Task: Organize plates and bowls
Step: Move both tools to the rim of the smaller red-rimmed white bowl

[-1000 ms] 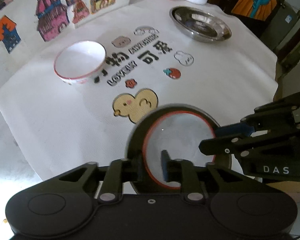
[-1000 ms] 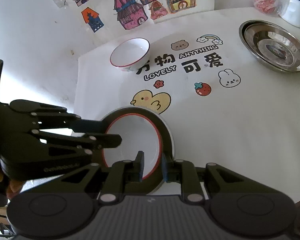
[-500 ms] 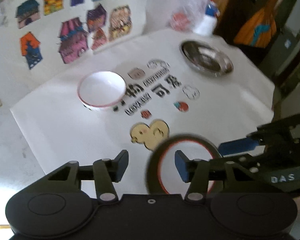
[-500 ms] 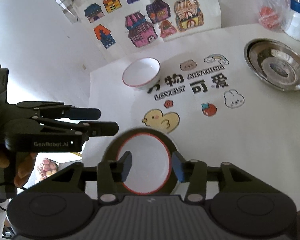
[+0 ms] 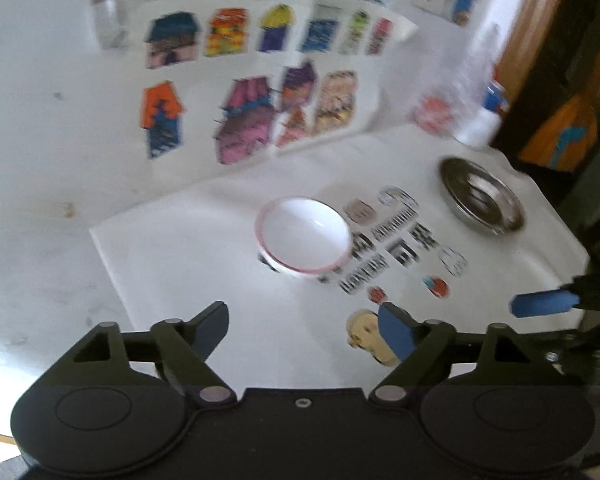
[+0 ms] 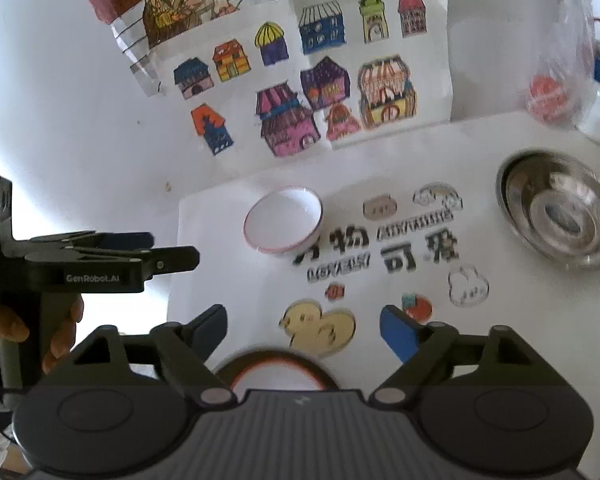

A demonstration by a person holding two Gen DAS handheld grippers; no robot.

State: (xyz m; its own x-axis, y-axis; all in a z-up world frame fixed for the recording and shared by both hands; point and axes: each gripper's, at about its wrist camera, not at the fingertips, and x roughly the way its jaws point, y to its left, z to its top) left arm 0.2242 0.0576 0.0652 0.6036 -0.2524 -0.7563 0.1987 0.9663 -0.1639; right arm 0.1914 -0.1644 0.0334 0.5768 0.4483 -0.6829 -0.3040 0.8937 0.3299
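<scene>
Red-rimmed plate (image 6: 278, 372) sits free on the surface (image 6: 520, 320) — both tongs, left (image 5: 304, 330) and right (image 6: 304, 330), just opened wide, nothing between them.

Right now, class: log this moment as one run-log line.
left gripper: open, empty | right gripper: open, empty | red-rimmed plate: released on mat | white bowl: untouched | steel dish: untouched

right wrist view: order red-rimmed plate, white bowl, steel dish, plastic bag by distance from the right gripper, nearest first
From the right gripper:
1. Red-rimmed plate, just below the open fingers, partly hidden by the gripper body.
2. White bowl, ahead, slightly left, on the printed mat.
3. Steel dish, far right of the mat.
4. Plastic bag, beyond the dish, in the back right corner.
</scene>
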